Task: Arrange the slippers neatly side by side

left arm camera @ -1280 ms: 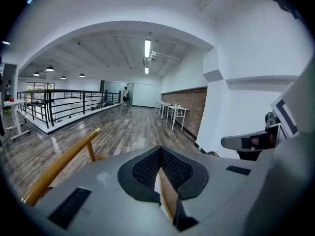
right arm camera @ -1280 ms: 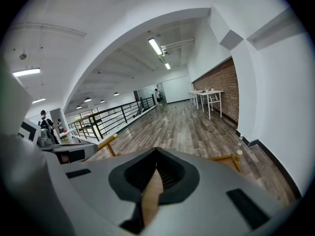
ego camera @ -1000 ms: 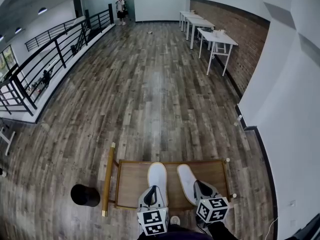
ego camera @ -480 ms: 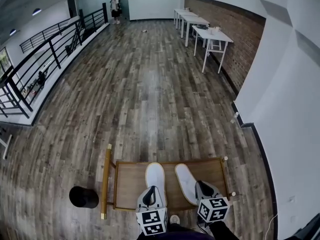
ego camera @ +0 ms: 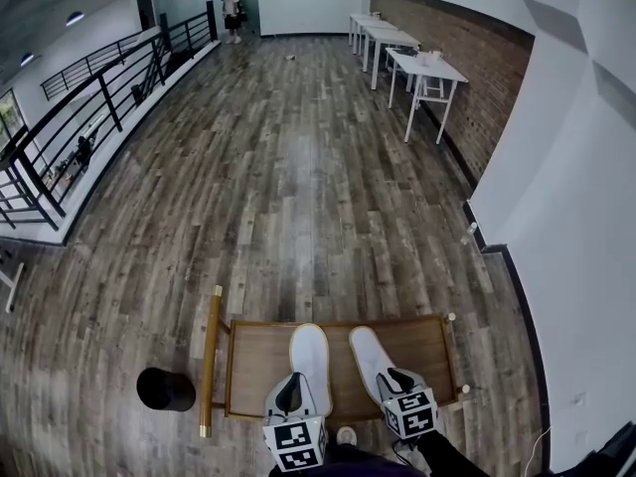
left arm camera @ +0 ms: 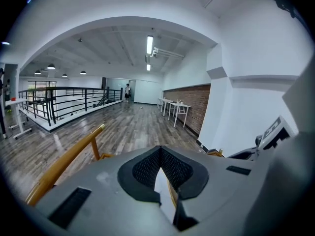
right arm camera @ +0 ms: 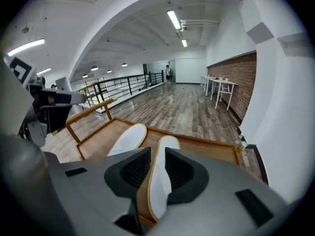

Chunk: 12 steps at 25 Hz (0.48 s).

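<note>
Nearest the person, the left gripper (ego camera: 289,397) is held low over the heel end of the left slipper (ego camera: 310,351). In the left gripper view its jaws are seen drawn together at the tips, with a white sliver of that slipper's heel edge pinched between the pads. Just to its right, the right gripper (ego camera: 399,380) is tilted down over the heel of the right slipper (ego camera: 370,351). Its jaws have just been opening and are seen apart in the right gripper view. The white sole lies in the gap between them, and it is not pressed by the pads.

Both slippers are laid flat on a wooden tray (ego camera: 260,366), which is fitted with a golden handle (ego camera: 211,356) along its left side. Each slipper's long axis is run away from the person, heels near and toes far. The left slipper is set almost straight. The right slipper is angled a little, with its toe leaned toward the left one. A strip of bare tray is seen between them, so they are side by side and apart.

A black round object (ego camera: 166,389) is placed on the plank floor (ego camera: 288,187), just left of the handle. Farther off, a black railing (ego camera: 89,117) is seen on the left, and white tables (ego camera: 422,73) are lined along a brick wall (ego camera: 467,87) on the right. At the far end a standing person (ego camera: 232,8) can be made out.
</note>
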### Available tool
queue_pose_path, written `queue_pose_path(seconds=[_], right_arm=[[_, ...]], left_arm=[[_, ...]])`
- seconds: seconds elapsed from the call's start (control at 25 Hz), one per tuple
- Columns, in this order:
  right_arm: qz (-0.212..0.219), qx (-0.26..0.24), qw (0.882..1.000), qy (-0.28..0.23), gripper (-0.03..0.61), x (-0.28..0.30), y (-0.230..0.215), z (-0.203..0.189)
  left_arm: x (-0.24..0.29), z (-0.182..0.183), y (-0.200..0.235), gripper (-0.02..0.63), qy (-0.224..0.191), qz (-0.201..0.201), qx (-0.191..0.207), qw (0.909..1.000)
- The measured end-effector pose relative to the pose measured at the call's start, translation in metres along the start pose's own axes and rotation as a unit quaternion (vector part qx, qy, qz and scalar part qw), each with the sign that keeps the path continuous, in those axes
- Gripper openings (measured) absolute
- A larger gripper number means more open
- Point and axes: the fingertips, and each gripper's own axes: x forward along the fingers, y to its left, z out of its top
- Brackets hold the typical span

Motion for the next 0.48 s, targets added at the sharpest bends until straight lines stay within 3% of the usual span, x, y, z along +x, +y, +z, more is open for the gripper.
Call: queue_pose_path(seconds=[0.48], right_arm=[[0.005, -0.072, 0.989, 0.131, 0.071, 0.059, -0.004, -0.068]], left_arm=[[-0.006, -0.009, 0.029, 0.002, 0.009, 0.034, -0.006, 0.9994]])
